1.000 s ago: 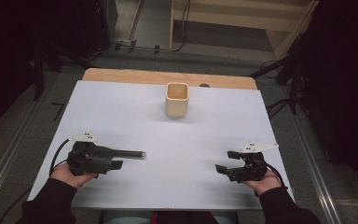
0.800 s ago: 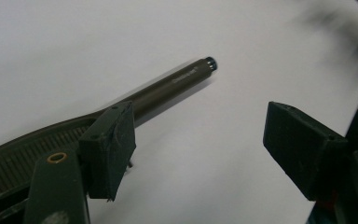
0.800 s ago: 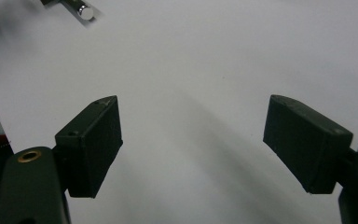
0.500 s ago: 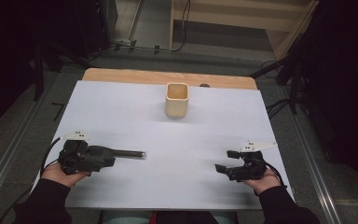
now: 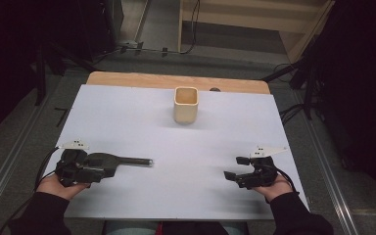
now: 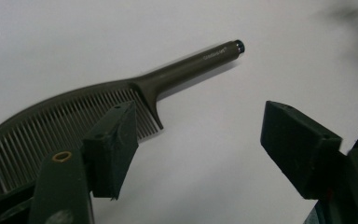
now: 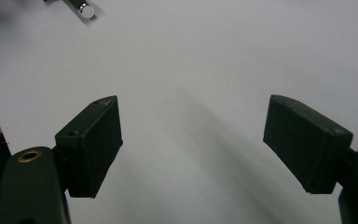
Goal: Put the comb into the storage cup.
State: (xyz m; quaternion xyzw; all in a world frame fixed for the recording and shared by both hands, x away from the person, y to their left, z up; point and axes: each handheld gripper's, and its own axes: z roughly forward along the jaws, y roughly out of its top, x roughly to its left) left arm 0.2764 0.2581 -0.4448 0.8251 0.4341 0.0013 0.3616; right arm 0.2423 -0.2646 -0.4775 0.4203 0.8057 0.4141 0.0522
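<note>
Dark comb (image 6: pixel 74 112) lies flat on the white table (image 5: pixel 127 112), near-left part, rounded toothed head toward the person's left, thin round handle pointing toward the table's middle with a small cap at its tip. In the high view the head sits under the left gripper (image 5: pixel 94 169) while the handle sticks out past it.

Handling, as a guess: light, stiff moulded plastic, smooth and a bit slippery – fine teeth are the weak part, likely to bend or snag if squeezed. Lying so flat, it gives little height to pinch. Best hold looks like the neck where the spine meets the handle, or the spine itself, pads across the thickness; the round handle could roll or twist in the pads.

Left gripper: jaws spread wide, having just closed in slightly, nothing pinched. In the left gripper view one pad overlaps the teeth near the neck, the other hangs over bare table – the comb is not between them yet.

Right gripper (image 5: pixel 237 166): near-right of the table, well apart from the comb, jaws spread, bare table between them in its own view.

Beige square cup (image 5: pixel 185 105) stands upright at the far middle – untouched.
</note>
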